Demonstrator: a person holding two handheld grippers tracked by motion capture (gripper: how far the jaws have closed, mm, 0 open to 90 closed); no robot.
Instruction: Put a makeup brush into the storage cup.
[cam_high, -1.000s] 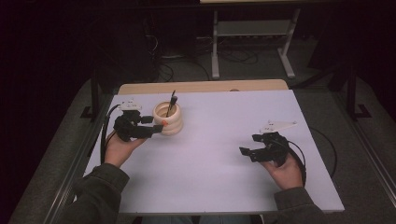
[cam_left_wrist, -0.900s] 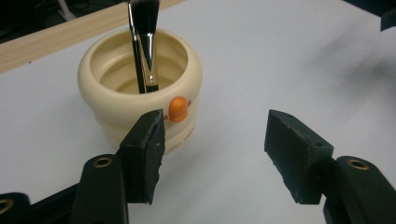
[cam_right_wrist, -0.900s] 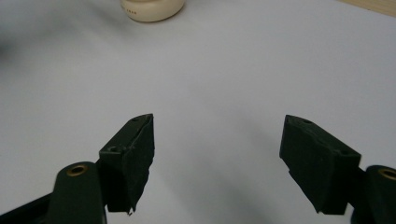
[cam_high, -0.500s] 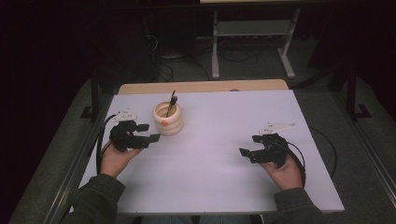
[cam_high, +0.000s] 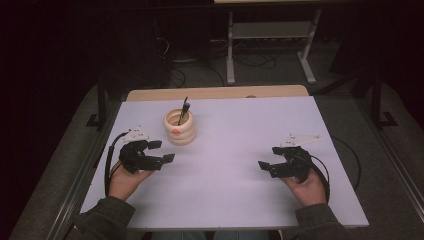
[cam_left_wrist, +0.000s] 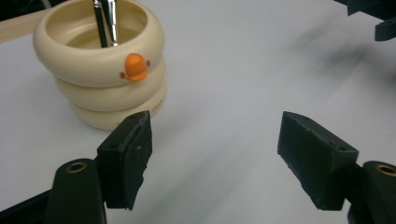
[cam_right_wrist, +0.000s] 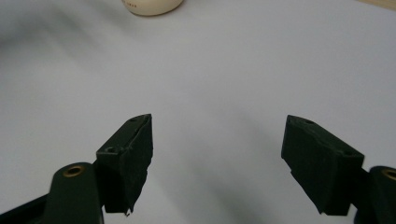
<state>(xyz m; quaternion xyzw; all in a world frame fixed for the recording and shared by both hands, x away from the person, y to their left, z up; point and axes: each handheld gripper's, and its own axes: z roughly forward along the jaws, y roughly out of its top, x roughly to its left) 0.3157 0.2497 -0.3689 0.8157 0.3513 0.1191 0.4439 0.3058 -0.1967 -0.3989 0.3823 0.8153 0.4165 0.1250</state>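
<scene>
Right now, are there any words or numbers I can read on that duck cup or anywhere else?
No words can be read.
The cream ring-shaped cup has a small dark print low on its side, too small and blurred to read.
The orange duck beak on the cup is a picture, not writing.
The white table bears no text.

Count, high view. Bench (cam_high: 235, 190): one, white top, with one wood strip (cam_high: 215, 93) along its far edge.

Cups: one (cam_high: 180, 128), cream, far left, built of three stacked rings; one orange beak mark (cam_left_wrist: 134, 66) on its top ring.

Tools in cup (cam_high: 184, 109): two thin metal shafts side by side in the left gripper view; in the high view they read as one dark stick, so the count is uncertain.

Grippers: two, left gripper (cam_high: 162, 151) and right gripper (cam_high: 266, 166), near side, each with two black fingers (cam_left_wrist: 128, 156).

Hands: two.

Metal stands on the floor beyond the bench: one (cam_high: 270, 37).
</scene>
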